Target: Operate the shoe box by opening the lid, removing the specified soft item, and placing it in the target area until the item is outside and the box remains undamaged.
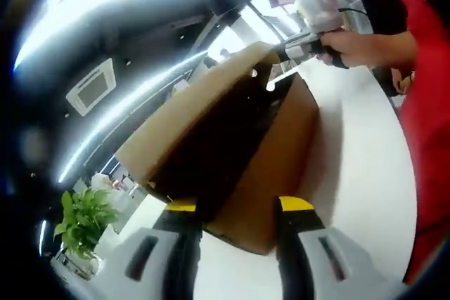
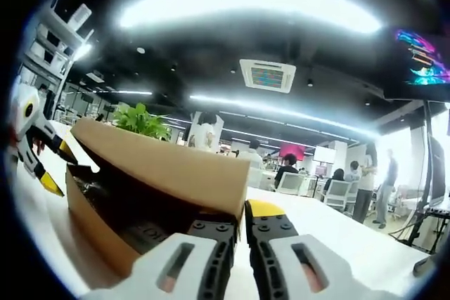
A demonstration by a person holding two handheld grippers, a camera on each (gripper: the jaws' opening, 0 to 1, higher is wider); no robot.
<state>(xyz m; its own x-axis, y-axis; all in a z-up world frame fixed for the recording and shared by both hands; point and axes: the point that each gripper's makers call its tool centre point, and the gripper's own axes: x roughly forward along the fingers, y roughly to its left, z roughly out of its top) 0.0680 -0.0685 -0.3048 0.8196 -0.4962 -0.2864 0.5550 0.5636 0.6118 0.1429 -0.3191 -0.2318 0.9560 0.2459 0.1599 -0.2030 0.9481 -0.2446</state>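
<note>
Here the white counter [image 1: 365, 173] carries a plain brown cardboard shoe box [image 1: 274, 166], no readable print on it, its lid [image 2: 169, 163] raised over a dark interior. Open counter lies beyond the box's far side. The right hand-held gripper [image 2: 238, 226] pinches the lid's edge, jaws nearly together. The left hand-held gripper [image 1: 235, 205] stands wide at the box's near corner, gripping nothing.

A white table [image 1: 365, 173] carries the brown cardboard shoe box [image 1: 274, 173], lid partly raised.
</note>
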